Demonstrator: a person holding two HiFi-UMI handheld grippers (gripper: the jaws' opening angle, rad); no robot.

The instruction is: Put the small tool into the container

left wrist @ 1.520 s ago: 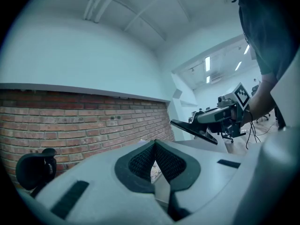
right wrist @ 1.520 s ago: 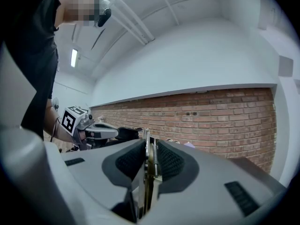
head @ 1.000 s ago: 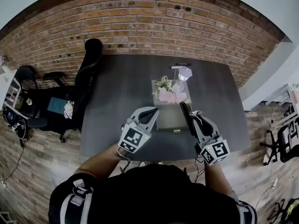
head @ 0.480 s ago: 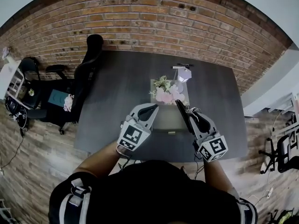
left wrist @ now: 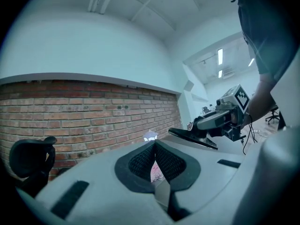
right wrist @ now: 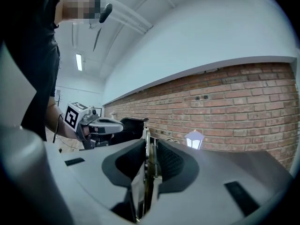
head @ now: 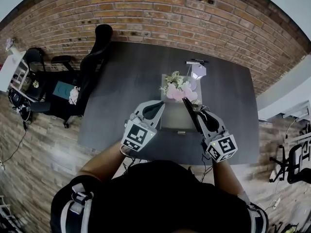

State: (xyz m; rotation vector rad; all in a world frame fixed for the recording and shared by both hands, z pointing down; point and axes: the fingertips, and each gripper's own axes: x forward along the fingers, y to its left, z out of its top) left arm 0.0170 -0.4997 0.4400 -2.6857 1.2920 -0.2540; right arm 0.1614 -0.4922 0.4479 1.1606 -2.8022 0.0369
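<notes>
Right gripper view shows me my right gripper pinching the small tool. It is a thin metal thing, and it stands on its edge between the two pads. In the left gripper view, my left gripper has its pads pressed together at the tips, with nothing in them. In the head view, both grippers hang over the near side of the dark table. The container, a gray box, lies at 12 o'clock from me, between the two grippers. The right gripper's tip is by the box's right edge, at about 3 o'clock on the box. The tool is not in the box yet. Pink flowers sit at the box's far end. A little white lamp stands just past them at 1 o'clock. A black chair stands at 10 o'clock, near the brick wall.
</notes>
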